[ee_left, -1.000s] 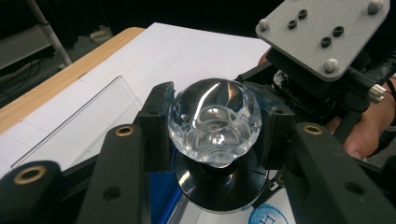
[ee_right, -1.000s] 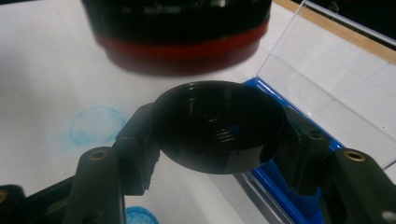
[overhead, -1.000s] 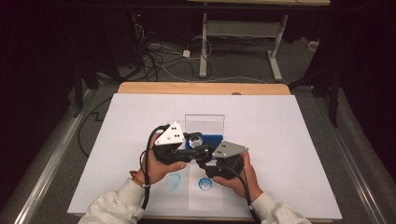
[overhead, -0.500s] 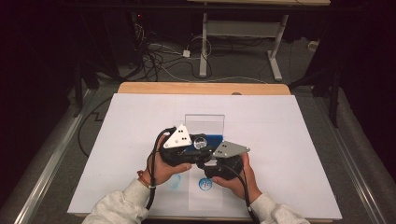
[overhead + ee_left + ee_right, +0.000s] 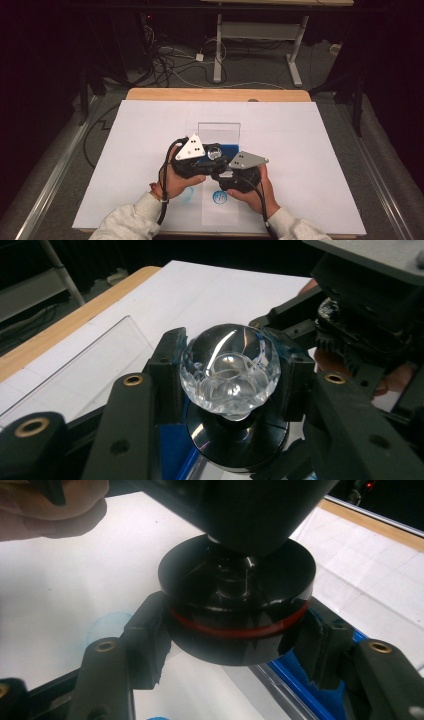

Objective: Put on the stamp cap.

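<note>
A wooden table (image 5: 215, 94) is standing in a dark room, most of its top lying under a large white sheet (image 5: 300, 150) that is catching the light while everything around it is fading into black. Beyond its far edge, a tangle of cables (image 5: 170, 60) is sprawling over the grey floor (image 5: 260, 75), and a white-framed desk (image 5: 260, 30) is standing behind it on two legs. Metal rails (image 5: 55, 165) are running along the floor on either side of the table.
</note>
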Demonstrator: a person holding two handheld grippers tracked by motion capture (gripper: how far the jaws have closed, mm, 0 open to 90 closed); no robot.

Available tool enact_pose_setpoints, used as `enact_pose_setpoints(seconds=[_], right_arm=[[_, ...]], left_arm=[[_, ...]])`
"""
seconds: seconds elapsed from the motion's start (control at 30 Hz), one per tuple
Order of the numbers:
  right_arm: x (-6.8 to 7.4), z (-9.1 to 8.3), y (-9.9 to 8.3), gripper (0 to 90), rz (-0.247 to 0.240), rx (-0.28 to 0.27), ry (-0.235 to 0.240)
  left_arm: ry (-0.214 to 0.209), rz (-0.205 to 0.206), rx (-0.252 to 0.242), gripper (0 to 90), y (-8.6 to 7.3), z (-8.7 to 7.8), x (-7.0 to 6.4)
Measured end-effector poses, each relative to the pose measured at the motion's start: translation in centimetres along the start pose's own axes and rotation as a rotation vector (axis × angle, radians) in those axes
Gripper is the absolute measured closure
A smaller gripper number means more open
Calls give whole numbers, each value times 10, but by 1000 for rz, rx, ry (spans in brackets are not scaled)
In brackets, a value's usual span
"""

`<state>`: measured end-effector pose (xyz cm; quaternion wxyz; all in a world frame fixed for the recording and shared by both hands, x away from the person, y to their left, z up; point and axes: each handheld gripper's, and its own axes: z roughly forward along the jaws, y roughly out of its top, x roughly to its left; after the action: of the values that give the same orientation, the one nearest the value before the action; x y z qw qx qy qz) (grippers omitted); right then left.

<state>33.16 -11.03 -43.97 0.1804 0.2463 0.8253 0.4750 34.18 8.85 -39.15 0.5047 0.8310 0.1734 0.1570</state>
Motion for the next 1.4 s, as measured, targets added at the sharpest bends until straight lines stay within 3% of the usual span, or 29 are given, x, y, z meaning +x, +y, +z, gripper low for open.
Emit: enact_pose_setpoints(seconds=[0.43,0.53,0.87,0.93,1.13,1.4], right_arm=[[1,0,-3,390,-6,10,-28],[3,-2,-1,391,-35,11,-31],[5,-4,-1,391,-65,20,-37],[5,-5,0,391,-71,16,-32],[6,-7,0,390,-78,3,-37],[5,-5,-2,388,-83,2,-24]], left_arm=[[-59,-103,-48,545,-11,4,6],[-88,-139,-63,546,-13,4,9],[-130,-173,-75,545,-16,4,11],[-152,-206,-88,545,-18,4,14],[-160,-215,-100,544,-19,3,13],[-102,-147,-46,544,-13,3,5]])
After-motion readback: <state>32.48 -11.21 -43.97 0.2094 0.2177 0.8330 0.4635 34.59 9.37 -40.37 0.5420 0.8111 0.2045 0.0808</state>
